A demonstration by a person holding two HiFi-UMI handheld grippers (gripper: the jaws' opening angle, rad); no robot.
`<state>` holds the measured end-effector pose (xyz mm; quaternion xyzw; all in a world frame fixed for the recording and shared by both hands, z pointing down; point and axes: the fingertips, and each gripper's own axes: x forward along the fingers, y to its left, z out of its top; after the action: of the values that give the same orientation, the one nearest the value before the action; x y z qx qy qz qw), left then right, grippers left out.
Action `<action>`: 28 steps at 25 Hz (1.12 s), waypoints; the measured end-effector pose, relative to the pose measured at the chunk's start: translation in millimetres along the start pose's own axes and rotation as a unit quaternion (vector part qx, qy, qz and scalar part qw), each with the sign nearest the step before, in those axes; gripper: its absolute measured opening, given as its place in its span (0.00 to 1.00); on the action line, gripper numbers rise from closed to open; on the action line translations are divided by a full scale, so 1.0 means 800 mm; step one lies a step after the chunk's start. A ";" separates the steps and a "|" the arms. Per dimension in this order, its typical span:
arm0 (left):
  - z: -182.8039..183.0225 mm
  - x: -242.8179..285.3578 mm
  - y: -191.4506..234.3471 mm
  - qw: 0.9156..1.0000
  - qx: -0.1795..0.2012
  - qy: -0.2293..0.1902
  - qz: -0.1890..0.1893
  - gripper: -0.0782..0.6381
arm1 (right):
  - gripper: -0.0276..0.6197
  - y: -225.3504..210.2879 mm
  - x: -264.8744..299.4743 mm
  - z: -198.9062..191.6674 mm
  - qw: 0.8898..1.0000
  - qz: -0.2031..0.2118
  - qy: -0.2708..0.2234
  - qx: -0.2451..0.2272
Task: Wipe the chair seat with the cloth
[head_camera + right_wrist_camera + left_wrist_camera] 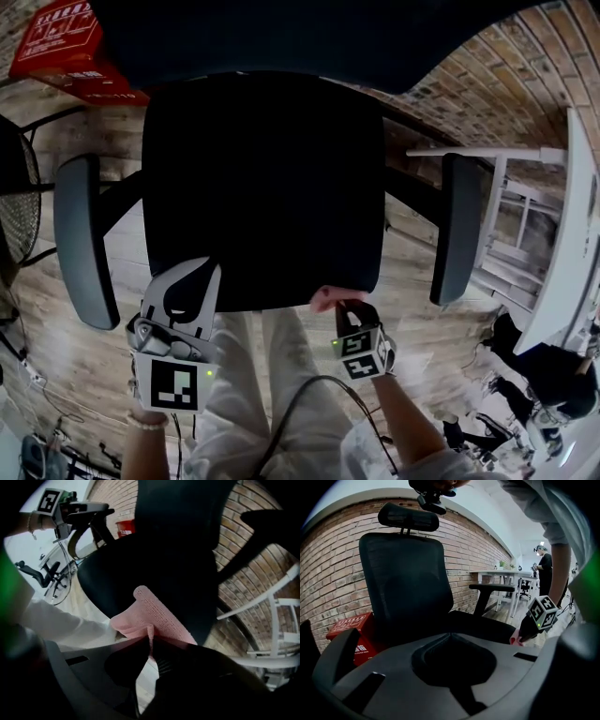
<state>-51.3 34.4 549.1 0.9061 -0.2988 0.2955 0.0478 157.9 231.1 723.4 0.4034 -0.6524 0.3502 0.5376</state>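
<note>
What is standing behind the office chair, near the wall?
A brick wall and a red box at its foot. The backrest covers whatever stands directly behind it.

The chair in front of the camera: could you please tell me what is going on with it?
A person stands at the front of a black office chair, holding a gripper in each hand. The right gripper is shut on a pink cloth, held at the front edge of the chair seat. The left gripper is shut and empty, near the seat's front left corner.
</note>
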 end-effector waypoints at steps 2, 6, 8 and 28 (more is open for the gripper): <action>0.003 0.004 -0.003 1.000 0.003 -0.002 -0.003 0.13 | 0.12 -0.028 -0.006 -0.011 1.000 -0.018 -0.001 0.016; 0.007 0.008 -0.008 1.000 0.008 -0.002 -0.007 0.13 | 0.12 -0.063 -0.013 -0.023 0.999 -0.040 0.002 0.019; 0.014 0.009 -0.009 1.000 0.010 -0.003 -0.009 0.13 | 0.12 -0.067 -0.020 -0.026 0.999 -0.042 0.008 0.020; 0.276 -0.145 0.110 0.992 -0.002 -0.085 0.090 0.13 | 0.12 -0.045 -0.300 0.215 0.967 -0.034 -0.237 0.084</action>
<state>-64.5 -36.3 294.3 0.8972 -0.3829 0.2200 -0.0027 141.7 98.2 457.9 0.5406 -0.7151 0.2797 0.3436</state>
